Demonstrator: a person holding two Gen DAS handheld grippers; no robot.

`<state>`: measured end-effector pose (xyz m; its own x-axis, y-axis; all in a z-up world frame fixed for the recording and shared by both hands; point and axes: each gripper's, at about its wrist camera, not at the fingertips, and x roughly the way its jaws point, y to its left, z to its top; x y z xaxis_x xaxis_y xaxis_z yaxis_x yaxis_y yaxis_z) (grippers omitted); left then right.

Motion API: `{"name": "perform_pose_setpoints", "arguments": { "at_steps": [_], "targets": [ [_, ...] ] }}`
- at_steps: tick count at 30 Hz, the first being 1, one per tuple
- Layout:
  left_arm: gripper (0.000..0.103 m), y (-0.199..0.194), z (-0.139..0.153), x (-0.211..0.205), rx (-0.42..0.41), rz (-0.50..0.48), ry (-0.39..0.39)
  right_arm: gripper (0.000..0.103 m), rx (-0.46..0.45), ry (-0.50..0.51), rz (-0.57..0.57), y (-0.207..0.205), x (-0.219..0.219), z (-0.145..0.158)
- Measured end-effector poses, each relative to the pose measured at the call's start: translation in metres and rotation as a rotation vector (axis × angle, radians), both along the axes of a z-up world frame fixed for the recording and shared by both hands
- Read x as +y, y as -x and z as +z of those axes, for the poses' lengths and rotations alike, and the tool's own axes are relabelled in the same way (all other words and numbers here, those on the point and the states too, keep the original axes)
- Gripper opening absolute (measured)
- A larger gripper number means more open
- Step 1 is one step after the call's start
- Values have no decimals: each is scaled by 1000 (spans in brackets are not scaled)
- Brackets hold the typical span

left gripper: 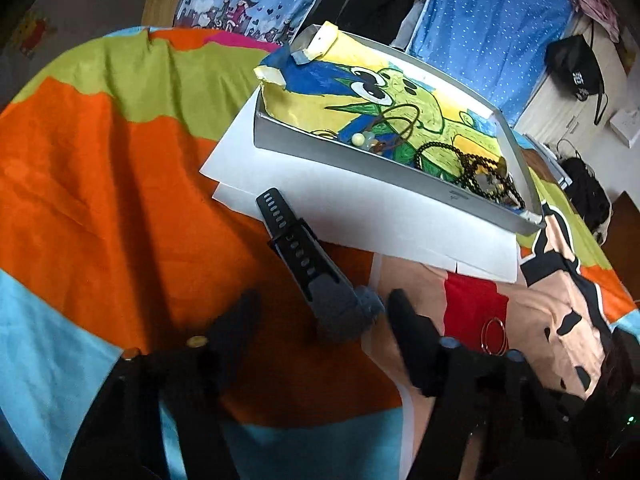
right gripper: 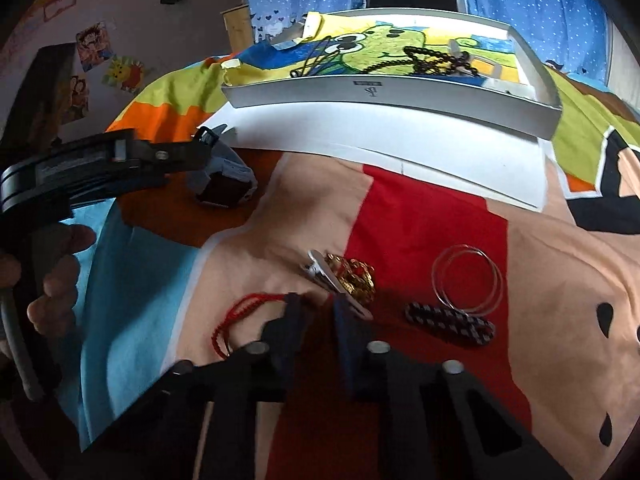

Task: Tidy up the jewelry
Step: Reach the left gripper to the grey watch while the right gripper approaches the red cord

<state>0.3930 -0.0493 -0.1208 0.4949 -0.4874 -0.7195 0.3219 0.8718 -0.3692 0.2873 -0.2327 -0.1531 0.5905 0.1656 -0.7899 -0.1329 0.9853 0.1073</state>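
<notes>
Left wrist view: the left gripper [left gripper: 320, 300] has its fingers about half apart, straddling the grey body of a watch [left gripper: 340, 308] without clearly pressing it.
Watch: black strap with holes, lying on the colourful blanket [left gripper: 100, 160] and reaching onto white paper [left gripper: 360, 216].
Tray [left gripper: 360, 168]: grey, with dark bead strings [left gripper: 476, 168] inside.
Right wrist view: the right gripper [right gripper: 316, 304] has fingers nearly together on a red cord [right gripper: 236, 320].
Nearby: gold trinket [right gripper: 356, 276], wire hoops [right gripper: 468, 276], braided band [right gripper: 448, 322].

Blue dotted curtains [right gripper: 532, 4], grey wall [right gripper: 168, 40] with cartoon stickers [right gripper: 94, 46], pale cabinet [left gripper: 560, 108], daylight between curtains
</notes>
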Motion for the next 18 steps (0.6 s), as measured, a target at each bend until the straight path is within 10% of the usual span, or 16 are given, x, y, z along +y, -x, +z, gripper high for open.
{"name": "perform_pose_setpoints", "arguments": {
  "at_steps": [7, 18],
  "targets": [
    [28, -9, 2, 5, 41, -18, 49, 4, -8, -82, -20, -14, -6, -3],
    [14, -11, 2, 10, 98, -5, 68, 4, -97, -129, 10, -22, 4, 7]
  ]
}}
